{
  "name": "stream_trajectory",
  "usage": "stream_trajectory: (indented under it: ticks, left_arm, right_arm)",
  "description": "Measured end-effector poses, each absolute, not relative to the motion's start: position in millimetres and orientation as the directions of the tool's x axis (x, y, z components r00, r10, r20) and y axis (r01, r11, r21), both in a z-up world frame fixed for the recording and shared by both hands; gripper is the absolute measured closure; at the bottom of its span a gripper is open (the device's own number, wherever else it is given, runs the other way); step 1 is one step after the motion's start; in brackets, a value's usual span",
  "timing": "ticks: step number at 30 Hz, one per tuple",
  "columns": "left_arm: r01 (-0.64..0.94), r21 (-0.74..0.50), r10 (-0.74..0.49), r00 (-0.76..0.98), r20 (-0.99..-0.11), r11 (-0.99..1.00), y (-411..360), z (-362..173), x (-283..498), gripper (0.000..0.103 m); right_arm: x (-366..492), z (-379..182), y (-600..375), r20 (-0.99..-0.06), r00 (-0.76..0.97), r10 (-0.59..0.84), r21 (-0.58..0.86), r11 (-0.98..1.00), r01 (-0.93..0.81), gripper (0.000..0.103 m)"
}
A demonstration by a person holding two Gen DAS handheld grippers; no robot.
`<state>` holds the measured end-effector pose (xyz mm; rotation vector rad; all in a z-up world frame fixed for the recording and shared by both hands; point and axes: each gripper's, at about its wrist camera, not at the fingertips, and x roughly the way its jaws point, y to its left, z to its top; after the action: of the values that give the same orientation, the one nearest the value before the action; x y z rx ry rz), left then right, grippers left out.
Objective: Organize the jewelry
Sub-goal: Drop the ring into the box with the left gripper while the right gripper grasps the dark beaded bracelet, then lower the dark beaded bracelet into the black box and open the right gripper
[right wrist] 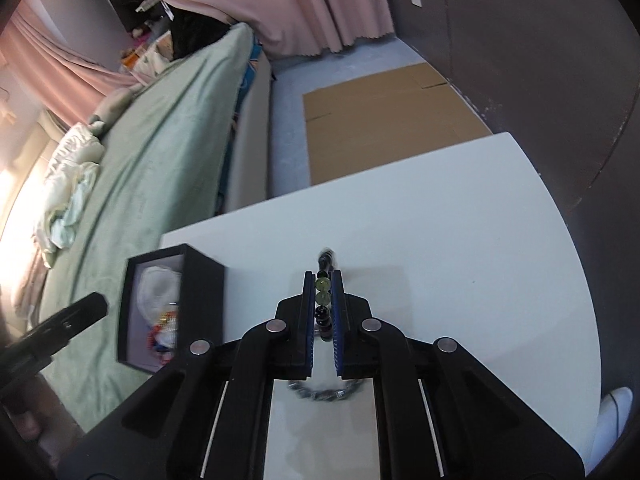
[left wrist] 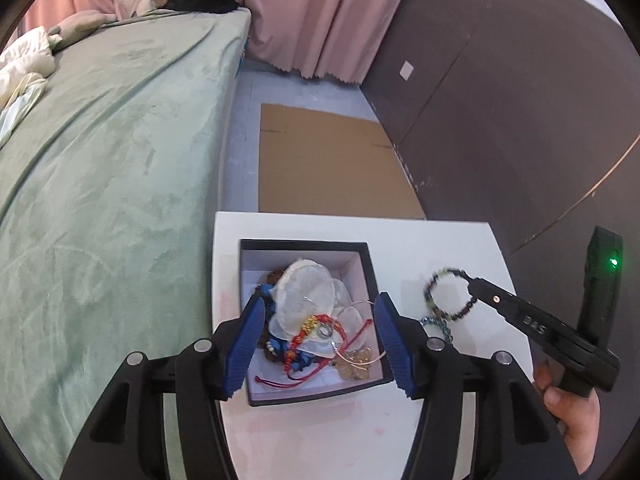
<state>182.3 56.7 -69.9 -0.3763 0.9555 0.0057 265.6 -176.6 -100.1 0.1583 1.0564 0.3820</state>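
Jewelry box (left wrist: 310, 322), black, open, sits on white table (left wrist: 440, 248) near its left edge, heaped with tangled pieces. Left gripper (left wrist: 318, 342) hangs over it, jaws apart, nothing gripped. Right gripper (right wrist: 322, 312) clamps a beaded bracelet (left wrist: 450, 294), probably lifted off the bare tabletop right of box. Dark chain (right wrist: 324, 394) lies nearer.

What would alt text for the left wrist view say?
Open blue-padded left gripper hangs over a black box of tangled jewelry on a white table. To the right, the right gripper holds a bead bracelet up. Green bed at left.
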Motion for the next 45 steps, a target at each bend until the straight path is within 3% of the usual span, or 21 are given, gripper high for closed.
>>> stream_trajectory:
  ticks: [7,10,13,33,35,37,45]
  left_arm:
    - [-0.159,-0.363,-0.173,0.662,-0.729,0.918,86.1,-81.3,156.8,0.040]
    - [-0.186,-0.366,-0.173,0.635,-0.753,0.912,99.7,-84.8,153.1,0.041]
    - [-0.136,-0.394,-0.201,0.686,-0.699,0.909,108.2,-68.9,144.9,0.031]
    - [-0.167,-0.463,-0.231,0.692,-0.684,0.870,155.1,-72.7,125.3,0.030]
    - [-0.167,-0.462,-0.232,0.689,-0.687,0.871,157.3,-73.2,124.4,0.030]
    - [-0.169,-0.463,-0.232,0.688,-0.687,0.870,159.5,-73.4,123.7,0.030]
    - [-0.172,-0.473,-0.235,0.693,-0.681,0.864,160.4,-70.9,122.4,0.030]
  right_arm:
    - [248.3,-77.8,-153.2,-0.781,0.447,0.436,0.343,0.898,-0.277,0.095]
    - [238.5,-75.0,-137.3,-0.765,0.442,0.468,0.359,0.880,-0.309,0.095]
    - [229.4,-74.0,-117.6,-0.741,0.431,0.516,0.392,0.852,-0.347,0.095]
    - [204.5,-76.5,-42.3,-0.712,0.348,0.610,0.467,0.781,-0.414,0.094]
    - [206.3,-82.4,-37.8,-0.721,0.317,0.616,0.485,0.775,-0.405,0.091]
    - [205.0,-81.4,-38.1,-0.717,0.327,0.615,0.482,0.777,-0.406,0.079]
    - [201.0,-76.2,-63.6,-0.712,0.372,0.596,0.472,0.798,-0.374,0.077]
